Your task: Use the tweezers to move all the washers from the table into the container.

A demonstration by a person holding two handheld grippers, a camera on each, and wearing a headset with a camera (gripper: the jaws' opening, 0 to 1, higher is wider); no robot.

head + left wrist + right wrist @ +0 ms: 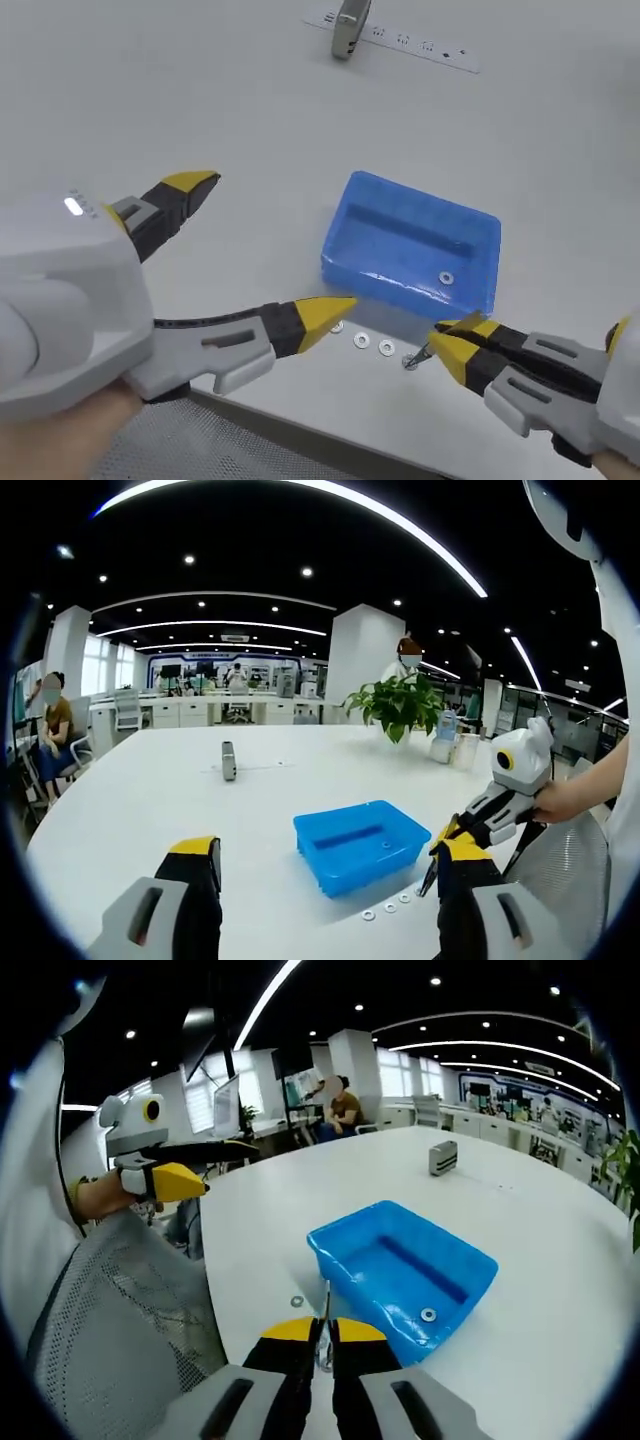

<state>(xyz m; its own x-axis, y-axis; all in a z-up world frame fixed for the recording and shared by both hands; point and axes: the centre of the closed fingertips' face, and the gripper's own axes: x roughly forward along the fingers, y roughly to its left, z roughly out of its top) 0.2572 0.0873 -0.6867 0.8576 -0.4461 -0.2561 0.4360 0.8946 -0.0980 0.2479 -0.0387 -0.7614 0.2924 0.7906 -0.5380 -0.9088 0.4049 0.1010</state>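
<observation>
A short row of washers (361,341) lies on the white bench (200,90), just beside the near wall of the blue container (410,245), at its 6 o'clock in the head view. A lone washer (446,278) lies inside the container, toward its 4 o'clock corner. The tweezers (418,353) point their tips down at the 3 o'clock end of the row. Whether they pinch a washer there is too small to tell.

The right tongs (445,335) are closed tight on the tweezers. In the right gripper view the thin metal rises between the two yellow-tipped jaws. These tongs come in from the head view's 4 o'clock, low over the bench, aimed toward 10 o'clock.

The left tongs (283,240) gape wide and hold nothing. One yellow tip sits well apart from the container at its 9 o'clock. The other is near its 7 o'clock corner, close to the first washer of the row. The left hand (60,440) grips their grey handle at the view's 8 o'clock, and the tongs aim toward 2 o'clock.

Far across the bench at 12 o'clock, a small metal block (348,28) stands on a white strip (420,45) whose dark marks are too small to read.
</observation>
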